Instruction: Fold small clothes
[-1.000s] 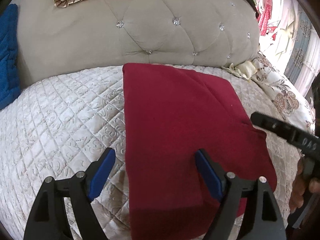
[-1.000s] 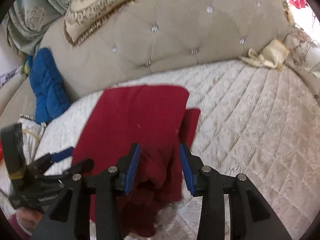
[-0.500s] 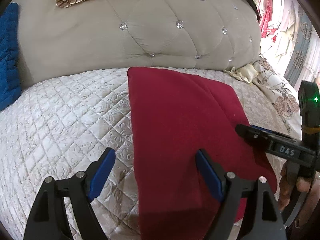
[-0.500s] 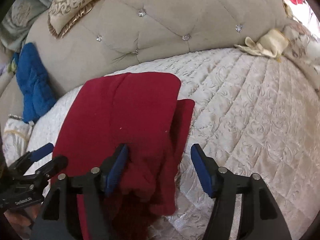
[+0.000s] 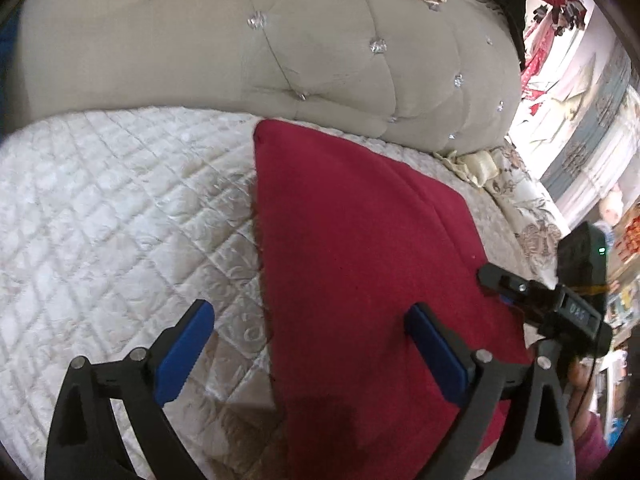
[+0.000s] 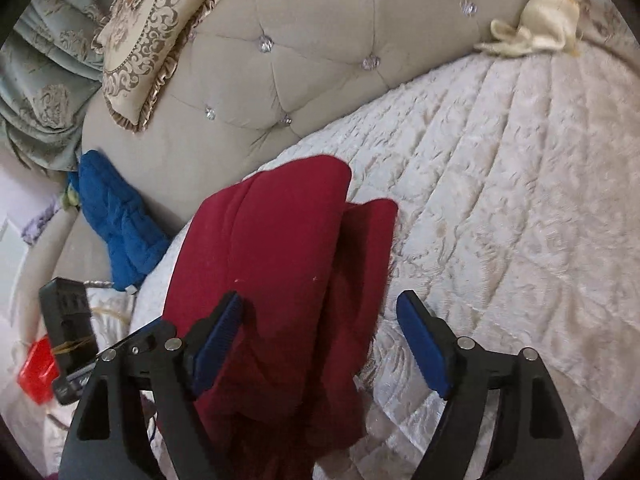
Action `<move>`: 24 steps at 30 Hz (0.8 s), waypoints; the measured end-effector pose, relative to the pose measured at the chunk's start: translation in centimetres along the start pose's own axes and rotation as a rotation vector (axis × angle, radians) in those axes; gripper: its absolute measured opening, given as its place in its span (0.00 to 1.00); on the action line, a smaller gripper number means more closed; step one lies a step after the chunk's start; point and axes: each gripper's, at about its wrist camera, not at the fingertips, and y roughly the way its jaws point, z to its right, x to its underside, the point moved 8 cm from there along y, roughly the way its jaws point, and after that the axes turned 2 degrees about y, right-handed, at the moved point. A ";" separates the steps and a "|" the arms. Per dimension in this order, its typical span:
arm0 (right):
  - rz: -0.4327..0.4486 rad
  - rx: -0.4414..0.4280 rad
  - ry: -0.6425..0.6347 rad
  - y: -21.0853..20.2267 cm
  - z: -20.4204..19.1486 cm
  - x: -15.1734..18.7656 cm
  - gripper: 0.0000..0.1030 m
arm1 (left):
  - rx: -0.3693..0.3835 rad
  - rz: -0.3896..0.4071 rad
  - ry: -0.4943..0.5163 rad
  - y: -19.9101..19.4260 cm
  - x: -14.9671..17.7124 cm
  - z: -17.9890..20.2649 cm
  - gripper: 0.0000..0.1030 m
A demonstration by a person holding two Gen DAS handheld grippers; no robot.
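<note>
A dark red garment [image 5: 360, 256] lies folded lengthwise on the quilted cream bedspread [image 5: 120, 216]. My left gripper [image 5: 312, 344] is open and empty above its near left edge. In the right wrist view the same garment [image 6: 276, 280] shows a folded-over layer and a narrower strip sticking out on the right. My right gripper [image 6: 320, 340] is open and empty over the near end of the garment. The right gripper also shows in the left wrist view [image 5: 552, 304] at the right edge of the cloth.
A tufted beige headboard [image 6: 320, 52] rises behind the bed, with an ornate cushion [image 6: 152, 36] on top. A blue quilted item [image 6: 116, 216] lies at the left. A cream cloth [image 6: 532, 24] lies at the far right corner. A floral cover [image 5: 528, 208] lies at the right.
My right gripper has opened and let go of the bunched red cloth, which now lies on the bed. Both grippers have tilted and drawn back a little.
</note>
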 end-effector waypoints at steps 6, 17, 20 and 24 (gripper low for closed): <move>-0.014 -0.035 -0.034 1.7 -1.2 -0.1 0.70 | 0.057 -0.035 -0.023 2.1 0.0 0.1 0.98; -0.031 -0.024 -0.092 2.5 -4.2 0.4 0.22 | 0.059 -0.060 0.060 1.5 0.1 2.3 0.61; -0.026 -0.029 -0.122 0.7 -6.2 0.9 0.20 | 0.035 -0.065 0.112 -1.1 0.3 3.1 0.56; -0.058 -0.078 -0.136 -1.9 -9.4 2.2 0.21 | 0.024 -0.062 0.136 -6.2 1.5 3.9 0.56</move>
